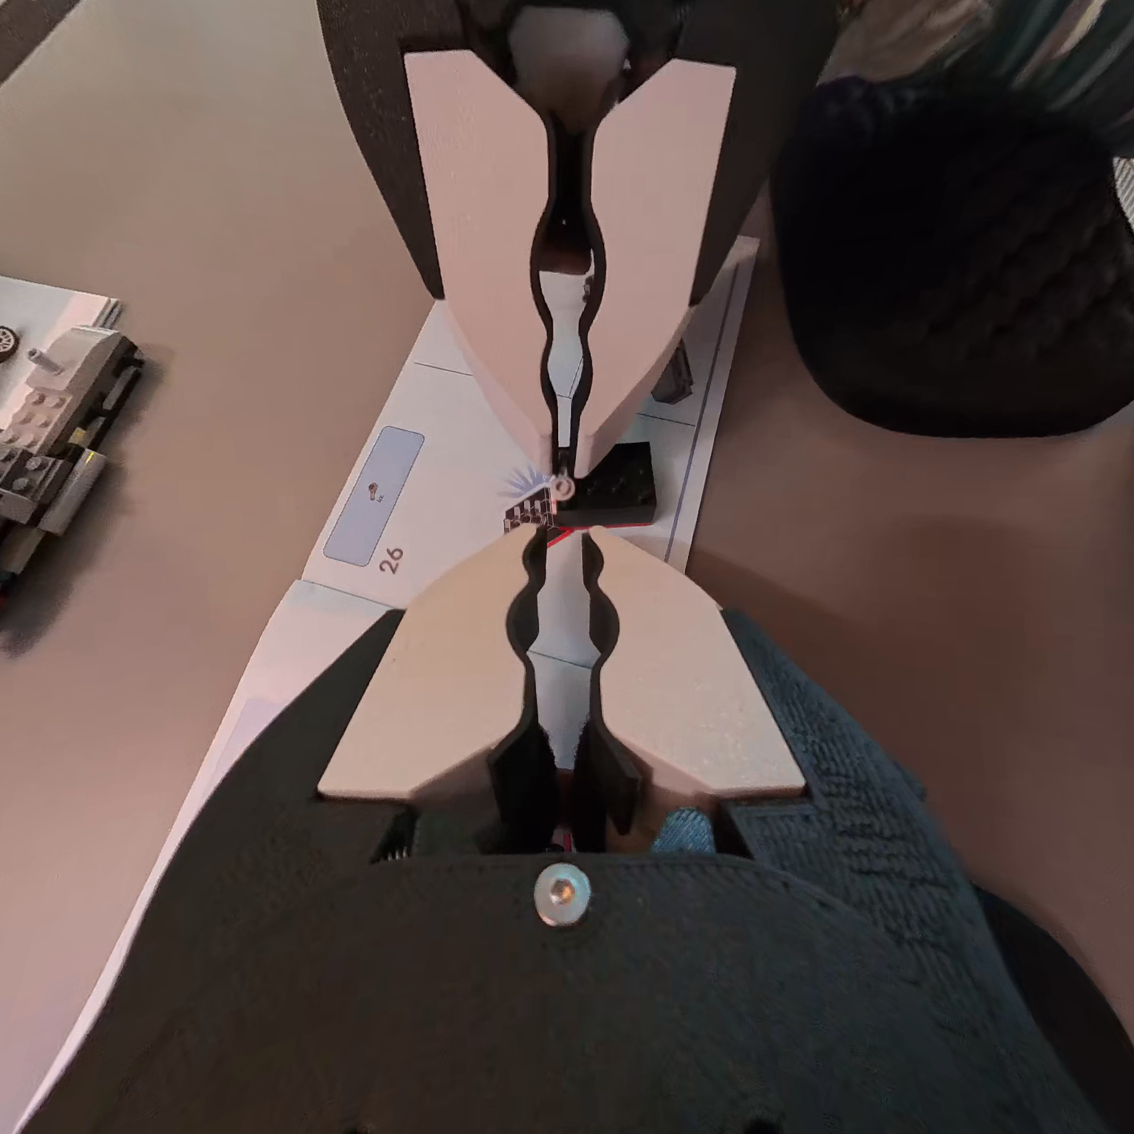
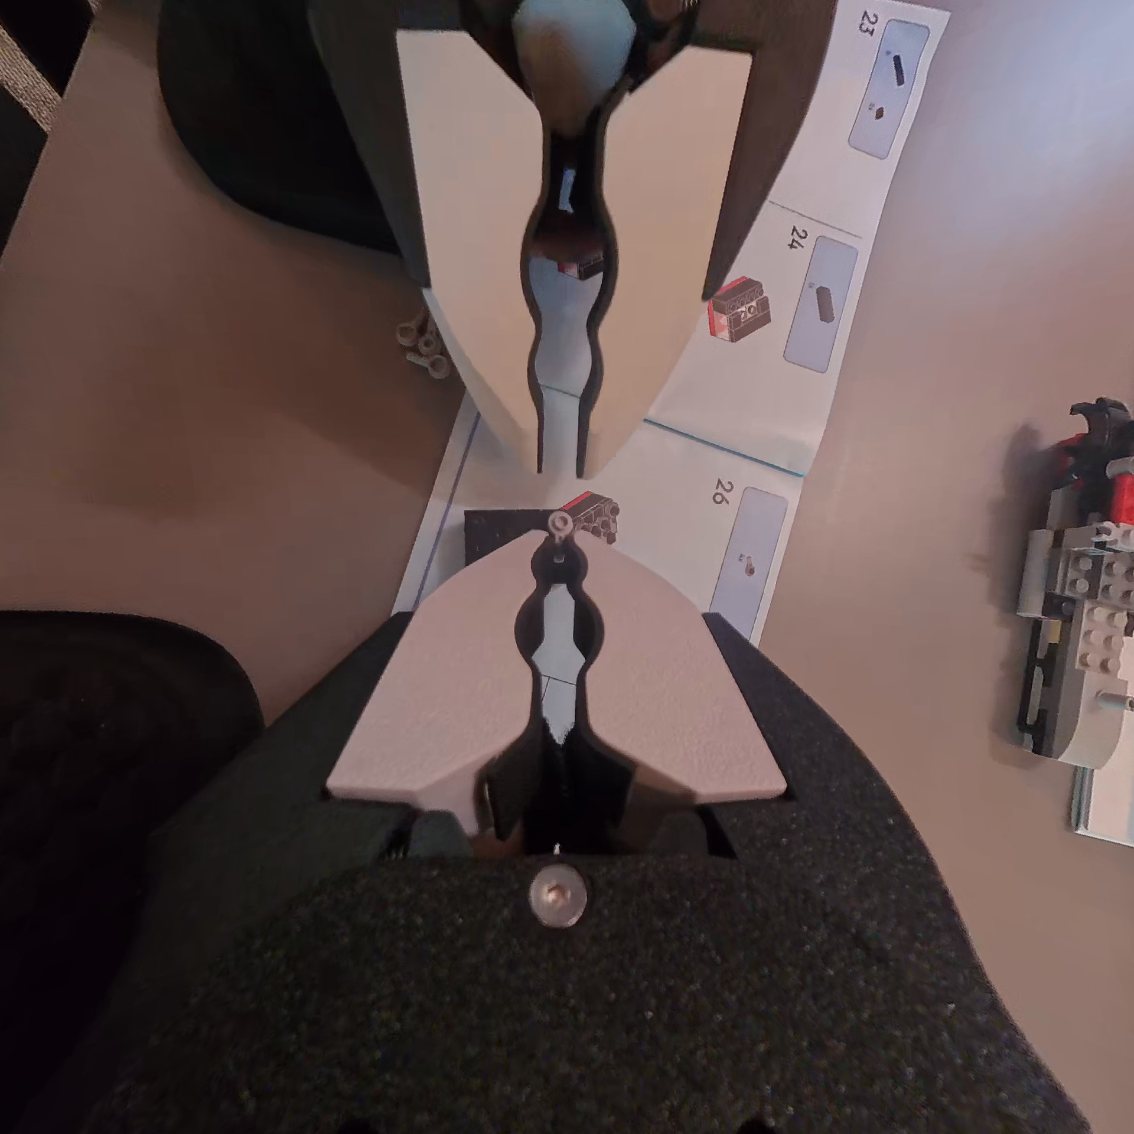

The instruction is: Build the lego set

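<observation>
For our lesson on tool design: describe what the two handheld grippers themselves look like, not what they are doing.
Both match. The left gripper and right gripper each have a black, rough-textured printed body, a silver screw at its centre, and two pale cream fingers tapering to a point. The fingers' facing edges are lined in black and cut in wavy scallops. No cables or sleeves show.

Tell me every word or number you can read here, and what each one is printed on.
Instruction sheet: a large printed step number stands beside each pale blue parts box; they are legible, but I don't repeat writing from pictures.
Inside the parts boxes: tiny count marks next to the drawn pieces, too small to read.
Lego model: no writing visible.
</observation>
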The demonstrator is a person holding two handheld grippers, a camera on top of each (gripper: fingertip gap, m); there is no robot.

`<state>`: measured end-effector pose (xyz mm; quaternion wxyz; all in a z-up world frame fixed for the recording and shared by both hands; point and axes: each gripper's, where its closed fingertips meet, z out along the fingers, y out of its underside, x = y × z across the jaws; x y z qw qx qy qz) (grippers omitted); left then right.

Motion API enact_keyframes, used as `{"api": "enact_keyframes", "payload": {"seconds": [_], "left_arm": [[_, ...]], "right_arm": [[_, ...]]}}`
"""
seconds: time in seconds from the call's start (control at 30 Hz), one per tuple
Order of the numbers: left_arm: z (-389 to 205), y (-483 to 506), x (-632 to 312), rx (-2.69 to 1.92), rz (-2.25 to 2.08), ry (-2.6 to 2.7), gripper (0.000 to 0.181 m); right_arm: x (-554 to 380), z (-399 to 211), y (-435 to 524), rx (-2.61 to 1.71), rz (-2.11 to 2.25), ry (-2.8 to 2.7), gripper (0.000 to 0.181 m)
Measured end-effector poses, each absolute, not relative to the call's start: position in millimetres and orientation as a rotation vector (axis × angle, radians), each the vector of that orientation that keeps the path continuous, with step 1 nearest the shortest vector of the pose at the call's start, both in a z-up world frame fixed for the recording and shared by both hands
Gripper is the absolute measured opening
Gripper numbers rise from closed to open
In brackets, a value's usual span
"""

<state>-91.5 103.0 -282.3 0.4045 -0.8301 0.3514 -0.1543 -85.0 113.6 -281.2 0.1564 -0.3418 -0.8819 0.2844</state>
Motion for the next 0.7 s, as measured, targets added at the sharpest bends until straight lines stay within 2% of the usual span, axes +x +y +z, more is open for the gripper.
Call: {"api": "enact_keyframes", "payload": {"seconds": [0.5,0.7], "left_arm": [[-276.6,109.5,-94.8,-2.068,-0.408,0.815,0.011],[-272.6,113.0,-102.9,-2.053,-0.395,0.742,0.011]], "right_arm": [[-87.5,-275.0,127.1,-1.092,0.913,-2.443,0.004],[-92.1,-293.0,133.4,-1.114,0.909,-2.485,0.005]]}}
